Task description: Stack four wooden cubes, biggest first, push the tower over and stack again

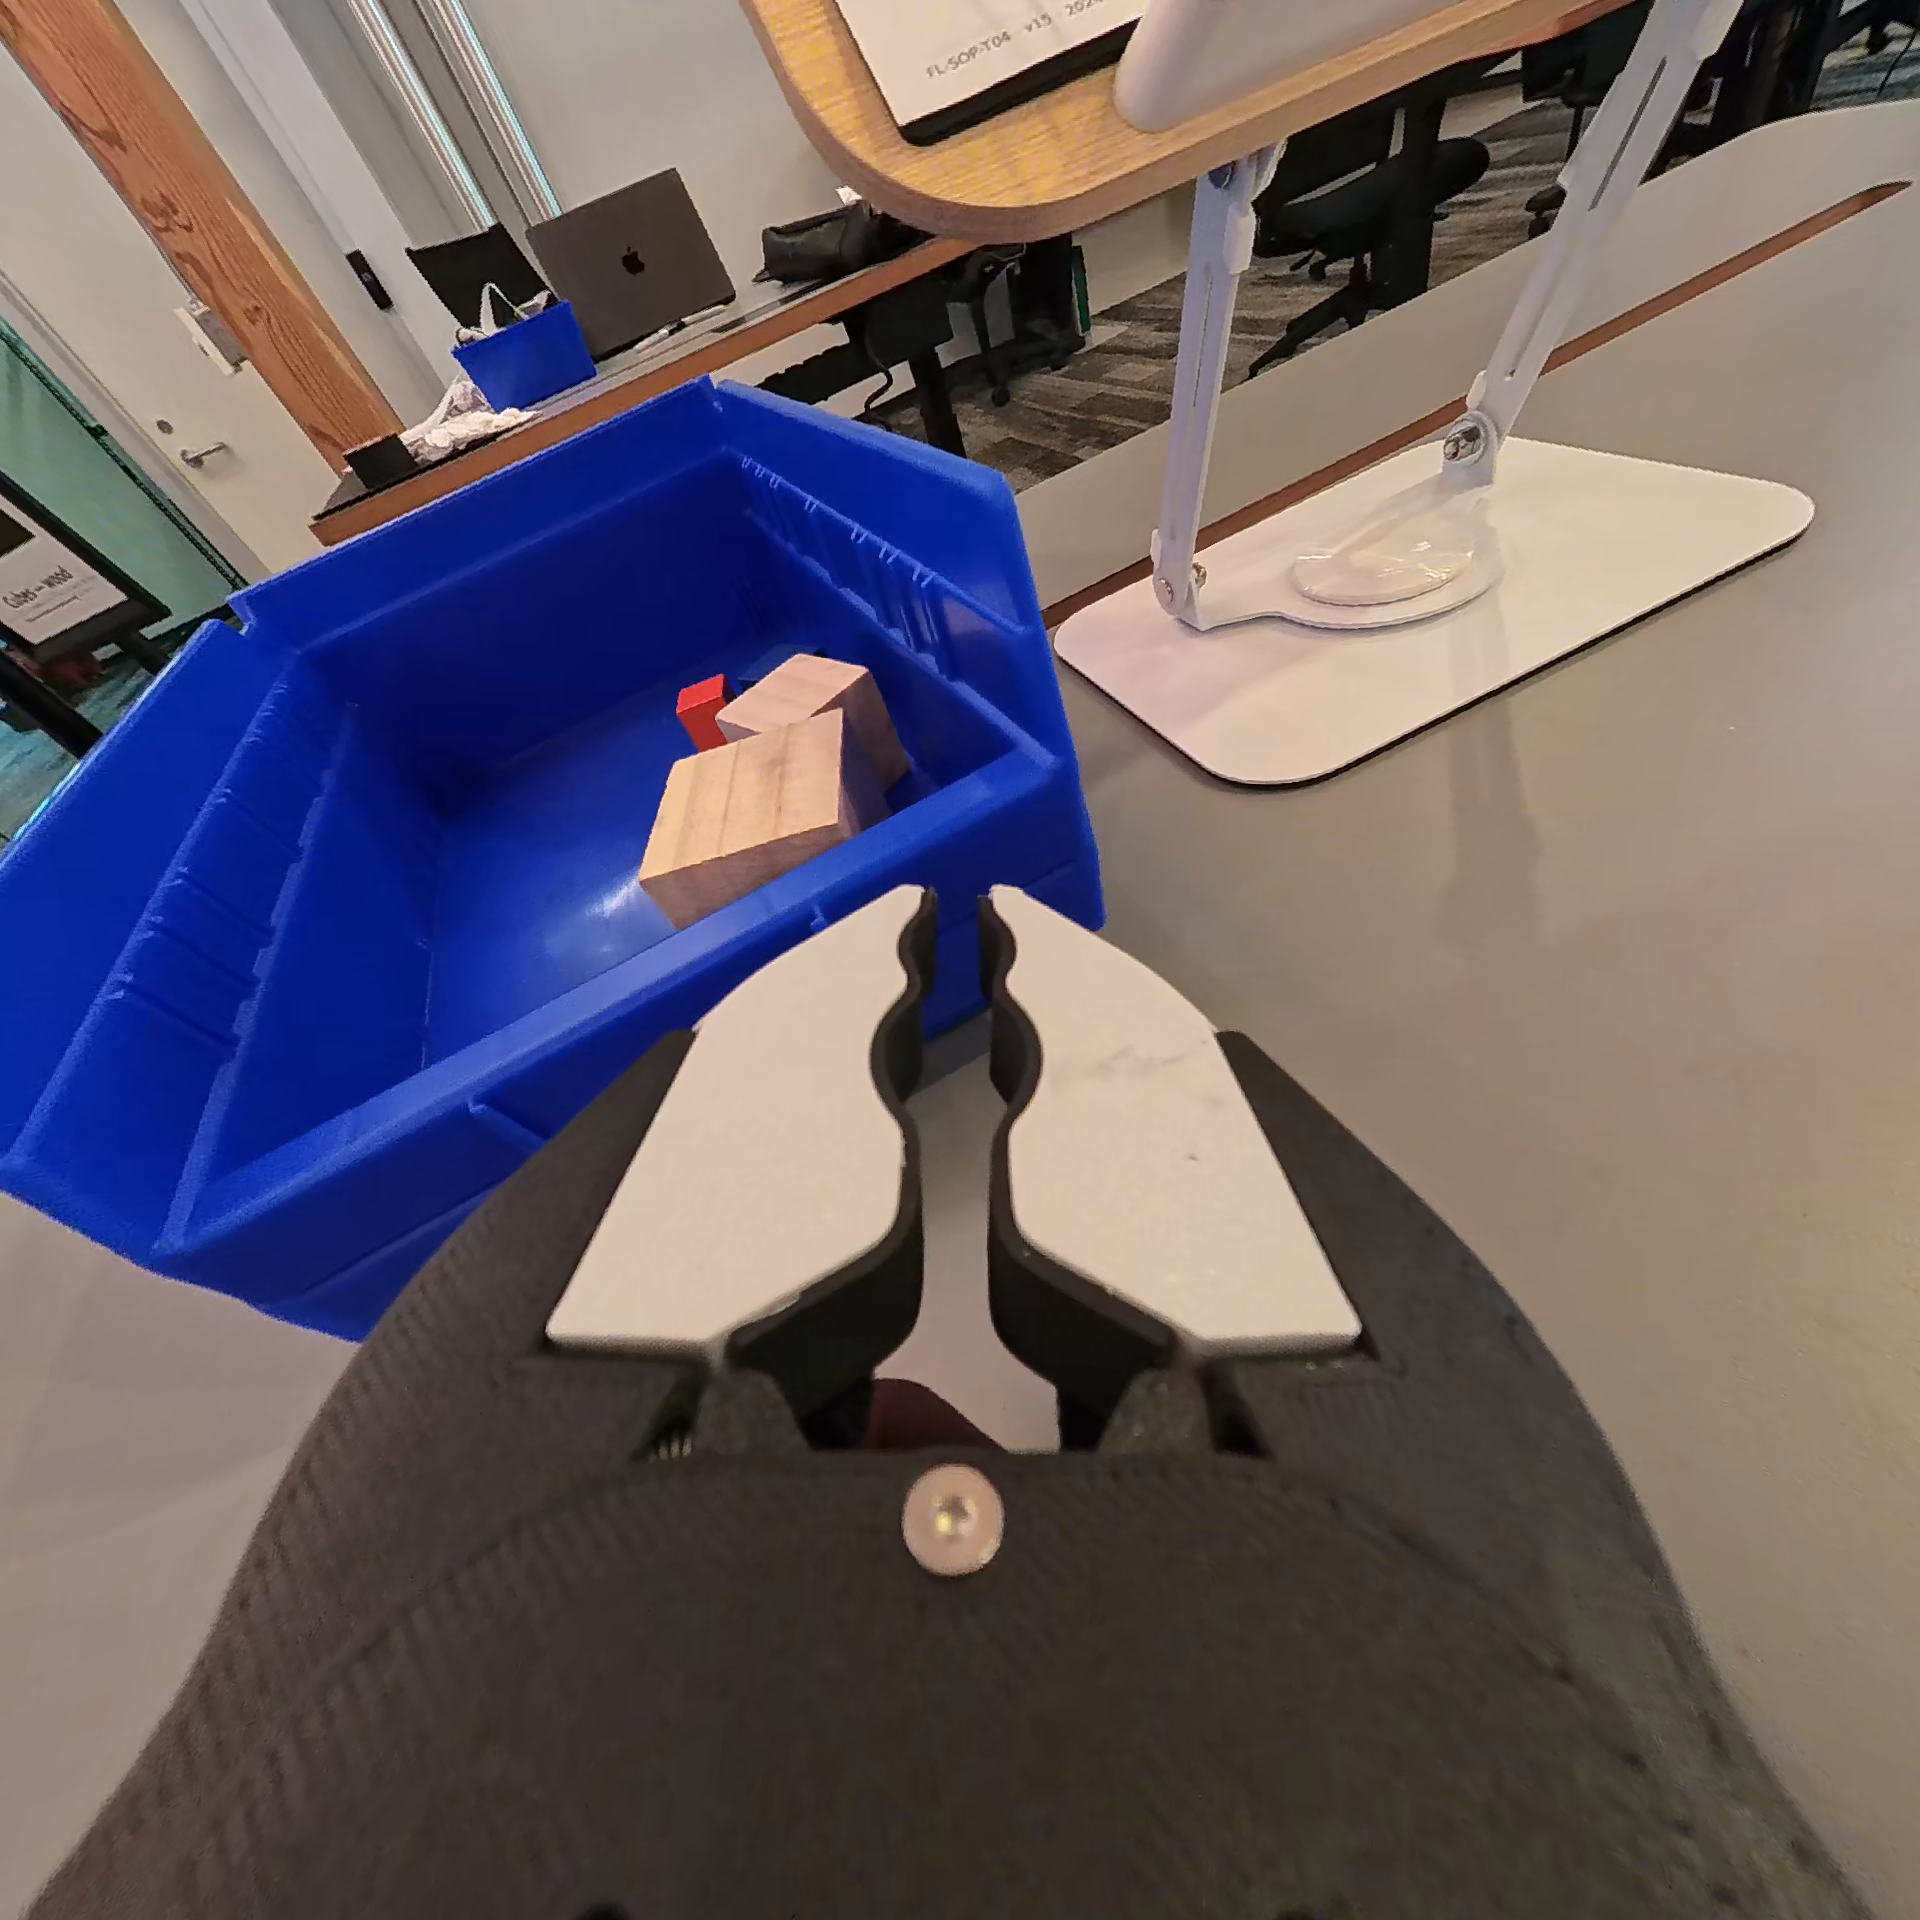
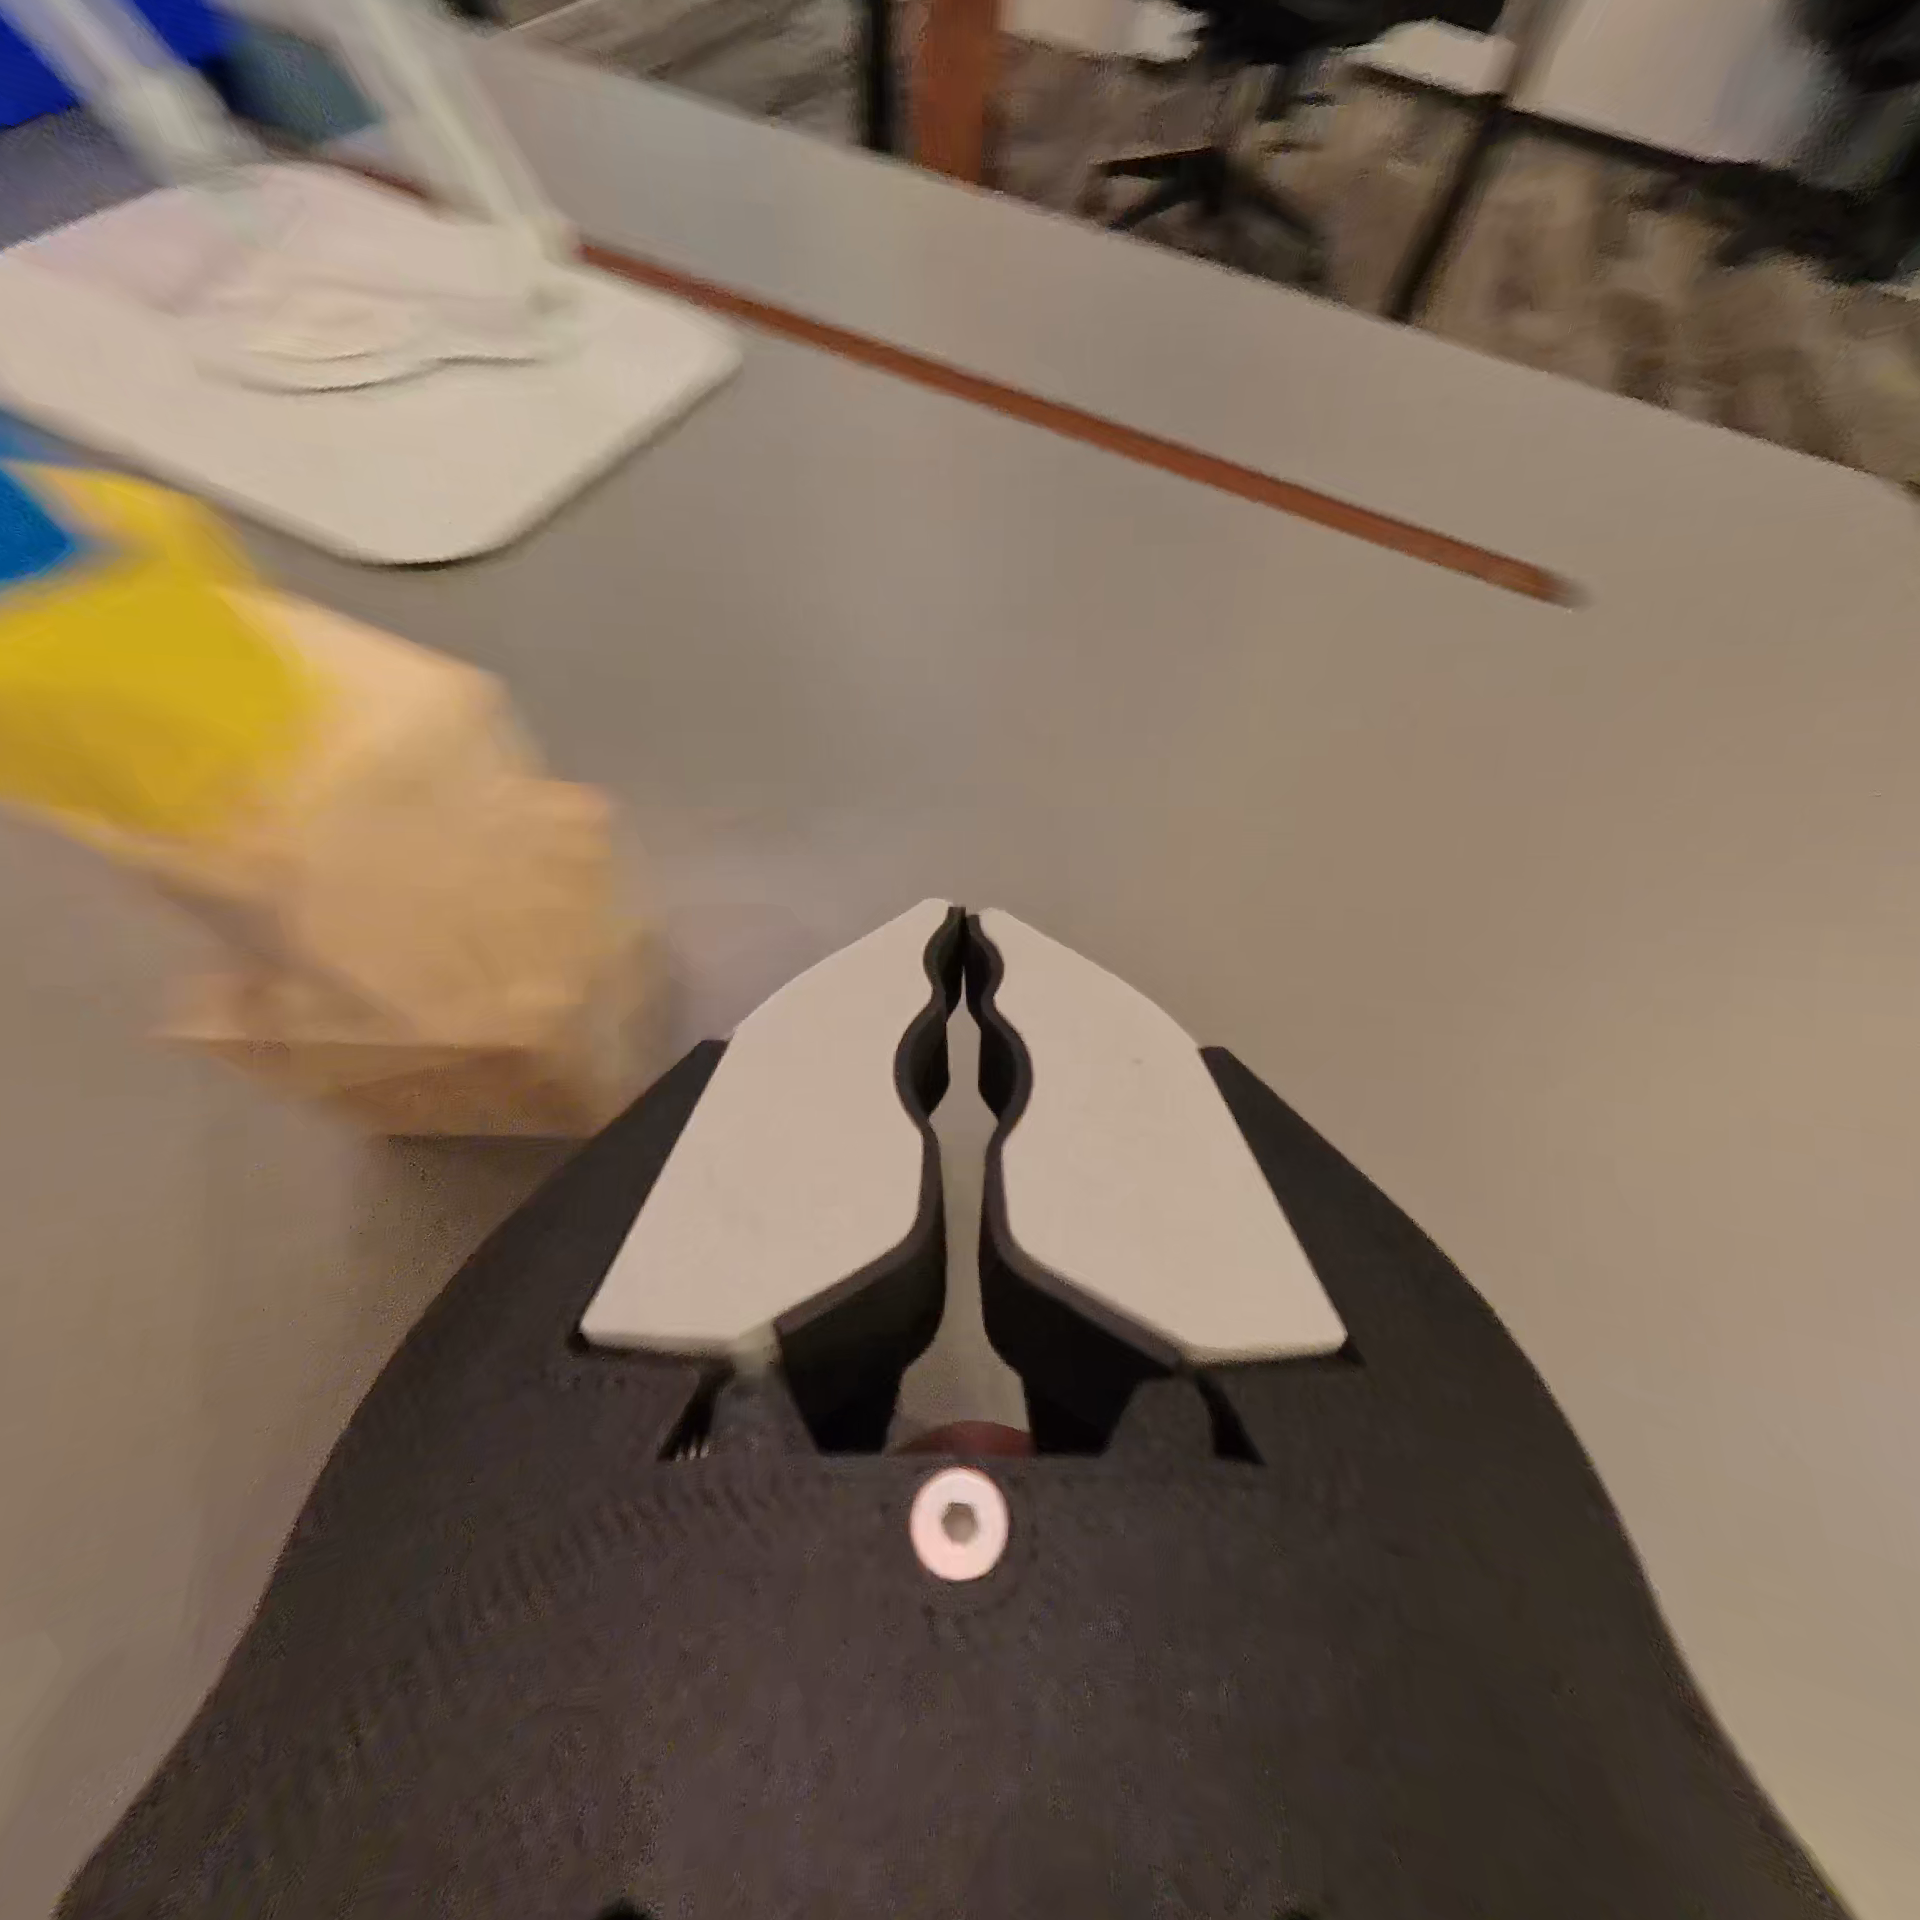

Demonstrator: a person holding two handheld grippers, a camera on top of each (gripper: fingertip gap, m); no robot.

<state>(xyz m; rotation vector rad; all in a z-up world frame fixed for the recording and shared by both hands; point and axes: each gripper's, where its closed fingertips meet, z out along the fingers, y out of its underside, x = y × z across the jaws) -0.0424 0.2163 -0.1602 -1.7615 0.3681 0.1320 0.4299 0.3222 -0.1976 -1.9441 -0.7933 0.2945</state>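
Note:
In the left wrist view a blue bin (image 1: 260, 1039) holds two plain wooden cubes, a nearer one (image 1: 753, 831) and a farther one (image 1: 821, 717), with a small red cube (image 1: 701, 707) behind them. My left gripper (image 1: 958, 904) hovers at the bin's near right corner, empty, with only a narrow gap between its fingers. The right wrist view is blurred by motion. My right gripper (image 2: 964, 916) is shut and empty above the grey table. To its left lie blurred plain wooden blocks (image 2: 416, 883), with a yellow block (image 2: 135, 675) beside them.
A white stand with a flat base (image 1: 1455, 644) rests on the grey table (image 1: 1558, 1143) right of the bin. It also shows in the right wrist view (image 2: 416, 436) at the far left. A wooden shelf (image 1: 1039, 156) hangs above it. Desks, a laptop and chairs stand beyond. Spacing between my two grippers at the tips: around 50 cm. Between my left fingertips and the flat base (image 1: 1455, 644) there is roughly 25 cm.

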